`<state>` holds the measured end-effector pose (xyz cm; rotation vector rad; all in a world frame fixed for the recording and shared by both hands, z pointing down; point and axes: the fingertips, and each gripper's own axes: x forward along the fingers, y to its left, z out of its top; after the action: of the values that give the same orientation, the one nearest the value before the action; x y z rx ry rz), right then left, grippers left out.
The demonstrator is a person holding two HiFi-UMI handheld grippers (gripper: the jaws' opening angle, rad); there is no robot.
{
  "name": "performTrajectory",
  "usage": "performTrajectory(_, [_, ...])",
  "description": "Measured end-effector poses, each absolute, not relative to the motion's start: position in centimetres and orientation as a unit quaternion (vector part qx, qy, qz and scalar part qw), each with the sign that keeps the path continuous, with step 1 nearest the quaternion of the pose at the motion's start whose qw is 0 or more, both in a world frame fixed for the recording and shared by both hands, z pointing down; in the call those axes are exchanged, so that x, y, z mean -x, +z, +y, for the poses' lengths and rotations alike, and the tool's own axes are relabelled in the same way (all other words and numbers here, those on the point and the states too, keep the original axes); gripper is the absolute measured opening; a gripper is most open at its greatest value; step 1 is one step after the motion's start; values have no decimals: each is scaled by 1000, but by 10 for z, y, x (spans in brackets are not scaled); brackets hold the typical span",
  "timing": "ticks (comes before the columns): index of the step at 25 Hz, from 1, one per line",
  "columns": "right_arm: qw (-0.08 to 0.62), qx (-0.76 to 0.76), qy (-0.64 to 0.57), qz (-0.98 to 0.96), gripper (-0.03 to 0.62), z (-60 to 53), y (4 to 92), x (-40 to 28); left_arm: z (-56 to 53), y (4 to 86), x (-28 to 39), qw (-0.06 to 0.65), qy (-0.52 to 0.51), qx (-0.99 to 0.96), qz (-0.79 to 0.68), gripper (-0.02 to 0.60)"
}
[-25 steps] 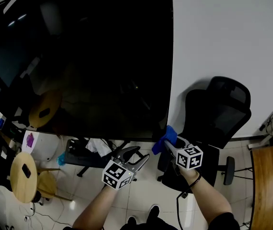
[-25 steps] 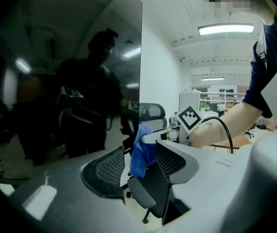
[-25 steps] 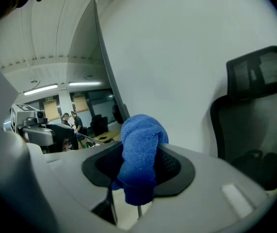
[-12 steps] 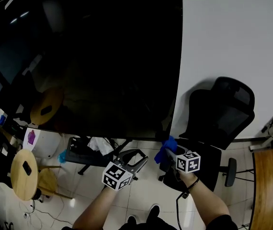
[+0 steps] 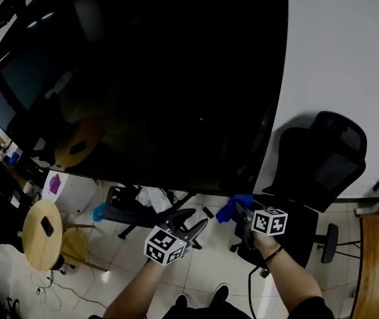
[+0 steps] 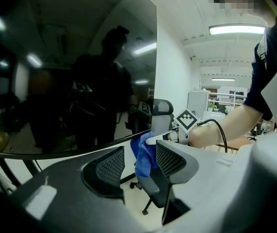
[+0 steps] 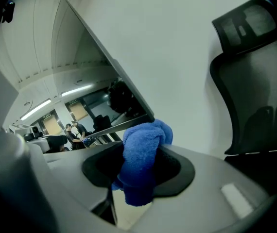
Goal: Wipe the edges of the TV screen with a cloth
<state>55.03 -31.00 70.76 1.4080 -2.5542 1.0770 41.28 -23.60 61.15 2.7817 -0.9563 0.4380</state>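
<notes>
The big black TV screen (image 5: 149, 78) fills the upper left of the head view. Its lower right corner (image 5: 256, 193) meets the white wall. My right gripper (image 5: 237, 210) is shut on a bunched blue cloth (image 5: 233, 207), held just under the TV's bottom edge and a little left of that corner. In the right gripper view the cloth (image 7: 141, 161) bulges out between the jaws of the right gripper (image 7: 138, 166), its top near the TV corner (image 7: 150, 116). My left gripper (image 5: 191, 219) hangs lower and further left, open and holding nothing. The left gripper (image 6: 139, 161) looks at the cloth (image 6: 142, 152) beyond.
A black office chair (image 5: 322, 158) stands against the wall right of the TV. TV stand legs and clutter (image 5: 136, 208) lie on the tiled floor below the screen. Round wooden stools (image 5: 42, 226) are at lower left, and a wooden desk edge (image 5: 376, 264) at lower right.
The right gripper with the cloth has slid from the TV's lower right corner to a spot left of it, under the bottom edge. The left gripper has kept its pose.
</notes>
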Motion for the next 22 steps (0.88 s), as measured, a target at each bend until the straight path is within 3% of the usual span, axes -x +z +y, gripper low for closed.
performTrajectory(22, [48, -491, 327, -806, 175, -327, 699, -398, -244, 622, -213, 118, 115, -931, -327, 192])
